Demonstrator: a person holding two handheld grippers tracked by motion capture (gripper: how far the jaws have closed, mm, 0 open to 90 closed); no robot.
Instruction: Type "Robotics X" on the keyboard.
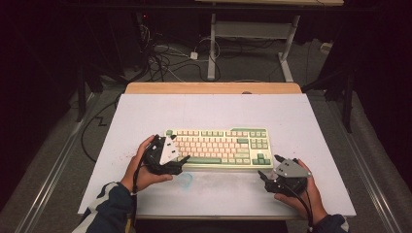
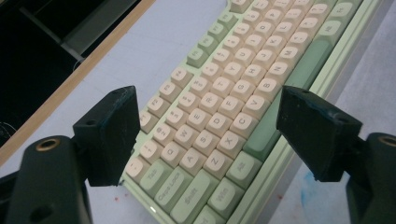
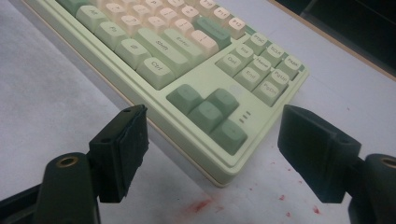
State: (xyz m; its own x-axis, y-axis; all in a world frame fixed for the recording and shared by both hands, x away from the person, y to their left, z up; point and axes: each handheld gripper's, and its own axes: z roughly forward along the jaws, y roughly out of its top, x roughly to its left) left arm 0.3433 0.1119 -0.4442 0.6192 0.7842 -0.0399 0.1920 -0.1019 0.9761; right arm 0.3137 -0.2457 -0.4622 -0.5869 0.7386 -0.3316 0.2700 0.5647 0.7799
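Note:
A pale green keyboard (image 1: 218, 145) with cream and green keys lies in the middle of the white table cover. At its left end a hand holds my left gripper (image 1: 180, 164), which is open and points at the near left corner. In the left gripper view the wide-apart jaws of my left gripper (image 2: 208, 116) frame the letter keys of the keyboard (image 2: 243, 70) with nothing between them. My right gripper (image 1: 270, 168) is off the near right corner, also open. In the right gripper view the right gripper (image 3: 215, 126) frames the arrow keys of the keyboard (image 3: 205, 70) and touches nothing.
A white sheet (image 1: 214, 111) covers the table, and a wooden edge (image 1: 214, 88) shows at the far side. A blue smudge (image 1: 186, 180) marks the sheet in front of the keyboard, and red specks (image 3: 201, 205) lie near its right corner. Cables and a desk frame (image 1: 252, 29) stand on the floor beyond.

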